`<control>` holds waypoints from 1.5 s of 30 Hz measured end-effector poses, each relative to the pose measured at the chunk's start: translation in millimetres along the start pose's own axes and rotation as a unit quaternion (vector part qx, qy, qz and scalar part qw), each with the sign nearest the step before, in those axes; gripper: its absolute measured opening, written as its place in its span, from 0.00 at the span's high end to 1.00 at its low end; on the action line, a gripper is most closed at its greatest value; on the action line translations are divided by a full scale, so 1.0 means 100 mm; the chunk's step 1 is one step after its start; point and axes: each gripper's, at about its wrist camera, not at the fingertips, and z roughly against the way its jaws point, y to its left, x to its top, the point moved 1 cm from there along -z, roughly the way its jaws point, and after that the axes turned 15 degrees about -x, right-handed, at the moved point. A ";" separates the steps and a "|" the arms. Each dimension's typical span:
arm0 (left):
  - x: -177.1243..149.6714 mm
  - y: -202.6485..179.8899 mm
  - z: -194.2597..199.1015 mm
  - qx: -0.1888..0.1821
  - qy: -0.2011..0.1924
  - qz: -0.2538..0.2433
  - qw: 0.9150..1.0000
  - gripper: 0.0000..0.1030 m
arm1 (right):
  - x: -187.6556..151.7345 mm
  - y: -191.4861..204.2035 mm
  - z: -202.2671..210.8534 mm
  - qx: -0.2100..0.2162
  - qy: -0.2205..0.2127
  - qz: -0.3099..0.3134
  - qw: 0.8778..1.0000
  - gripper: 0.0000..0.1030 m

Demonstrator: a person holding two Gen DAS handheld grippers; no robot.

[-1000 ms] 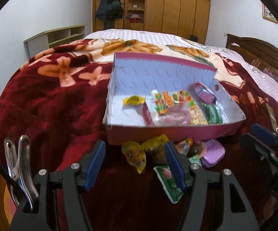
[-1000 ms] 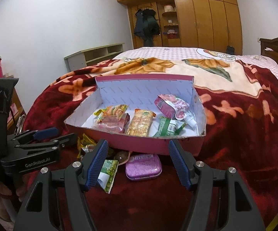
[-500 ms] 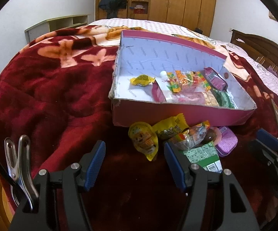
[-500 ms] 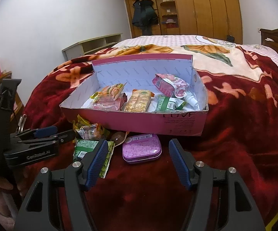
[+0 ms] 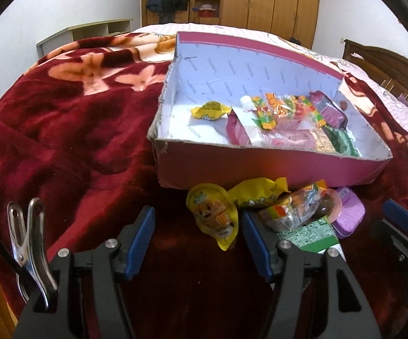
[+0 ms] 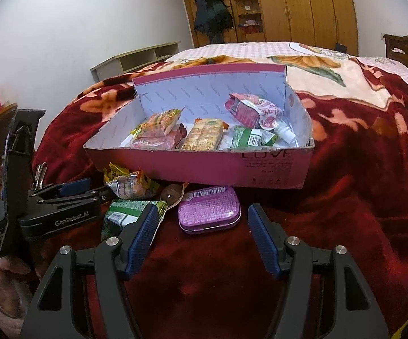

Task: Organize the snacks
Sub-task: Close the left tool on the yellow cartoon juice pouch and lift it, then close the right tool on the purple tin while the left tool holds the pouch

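Observation:
A pink cardboard box [image 5: 260, 166] [image 6: 204, 166] with a white inside lies on the red blanket and holds several snack packets. Loose snacks lie in front of its near wall: a yellow pouch [image 5: 215, 217], a yellow packet [image 5: 260, 193], a clear packet of sweets [image 5: 291, 212] [image 6: 131, 188], a green packet [image 5: 308, 234] [image 6: 124, 212] and a purple tin [image 5: 348, 214] [image 6: 209, 210]. My left gripper [image 5: 196, 240] is open just short of the yellow pouch. My right gripper [image 6: 202, 238] is open just short of the purple tin. Neither holds anything.
The bed carries a red flowered blanket [image 5: 62, 118]. A low shelf [image 6: 138, 59] and wooden wardrobes [image 6: 302, 8] stand at the far wall. A wooden headboard [image 5: 387, 65] rises on the right. A sleeve and hand [image 6: 3, 276] hold the left gripper.
Both grippers have sunk toward the loose snacks before the box, which now look larger and nearer. Their jaws stand as wide as before.

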 end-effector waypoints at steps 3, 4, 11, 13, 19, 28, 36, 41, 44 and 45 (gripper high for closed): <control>0.00 0.00 -0.03 -0.003 0.001 -0.002 1.000 0.42 | -0.01 -0.01 -0.03 0.001 0.005 -0.003 1.000 0.35; 0.00 0.00 -0.03 -0.004 0.002 -0.002 1.000 0.44 | -0.01 -0.02 -0.04 0.002 0.007 -0.004 1.000 0.35; 0.01 0.00 -0.05 -0.009 0.002 -0.004 1.000 0.72 | -0.03 -0.02 -0.08 0.005 0.014 -0.008 1.000 0.35; 0.00 -0.01 -0.03 -0.011 0.001 -0.007 1.000 0.75 | -0.03 -0.02 -0.09 0.004 0.015 -0.009 1.000 0.35; -0.06 -0.04 0.13 -0.026 -0.006 -0.008 1.000 0.75 | -0.03 -0.03 -0.08 0.000 0.014 -0.009 1.000 0.35; -0.18 -0.08 0.13 -0.026 0.005 -0.017 0.999 0.75 | -0.02 -0.02 -0.13 -0.007 0.019 -0.002 1.000 0.35; -0.23 -0.07 0.08 -0.025 -0.002 -0.020 0.999 0.75 | -0.06 0.08 -0.32 -0.026 0.048 0.022 0.998 0.35; -0.23 -0.05 0.07 -0.030 -0.004 -0.018 0.999 0.75 | -0.04 0.21 -0.39 -0.045 0.055 0.056 0.996 0.35; -0.23 -0.03 0.07 -0.034 -0.005 -0.014 0.999 0.75 | -0.01 0.25 -0.47 -0.056 0.060 0.065 0.994 0.35; -0.23 -0.03 0.07 -0.035 -0.005 -0.014 0.999 0.75 | 0.00 0.26 -0.49 -0.057 0.062 0.065 0.994 0.35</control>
